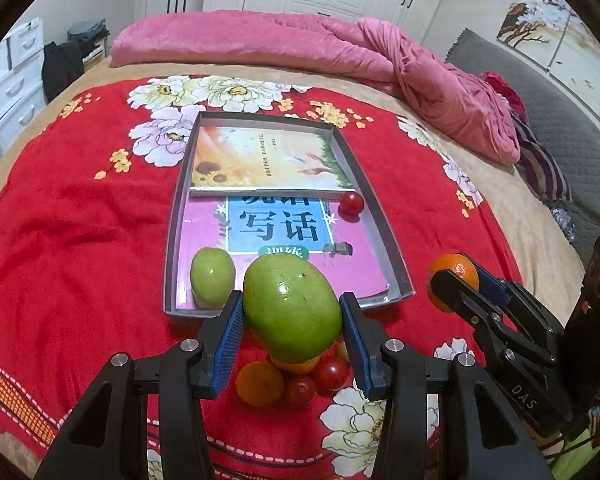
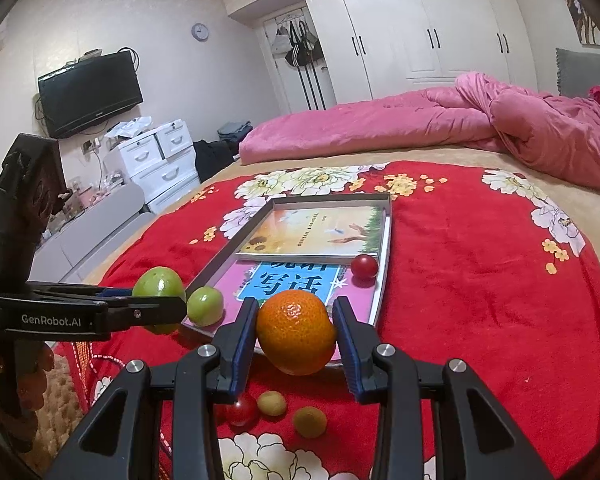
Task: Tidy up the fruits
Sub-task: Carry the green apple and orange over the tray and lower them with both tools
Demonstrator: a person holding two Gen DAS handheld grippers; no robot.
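My left gripper (image 1: 293, 316) is shut on a large green fruit (image 1: 292, 306), held above the red cloth just before the grey tray (image 1: 384, 232). My right gripper (image 2: 296, 330) is shut on an orange (image 2: 296, 330) near the tray's near right corner; it also shows in the left wrist view (image 1: 456, 280). In the tray lie a small green fruit (image 1: 212, 276) at the near left and a red cherry tomato (image 1: 351, 203) at the right. Loose on the cloth under the left gripper lie an orange fruit (image 1: 260, 383) and cherry tomatoes (image 1: 330, 372).
Two books (image 1: 268, 160) line the tray's floor. A rumpled pink quilt (image 1: 340, 48) lies behind on the bed. In the right wrist view a tomato (image 2: 242, 409) and two small yellowish fruits (image 2: 310, 422) lie on the flowered red cloth (image 2: 480, 280). White drawers (image 2: 156, 160) stand at the left.
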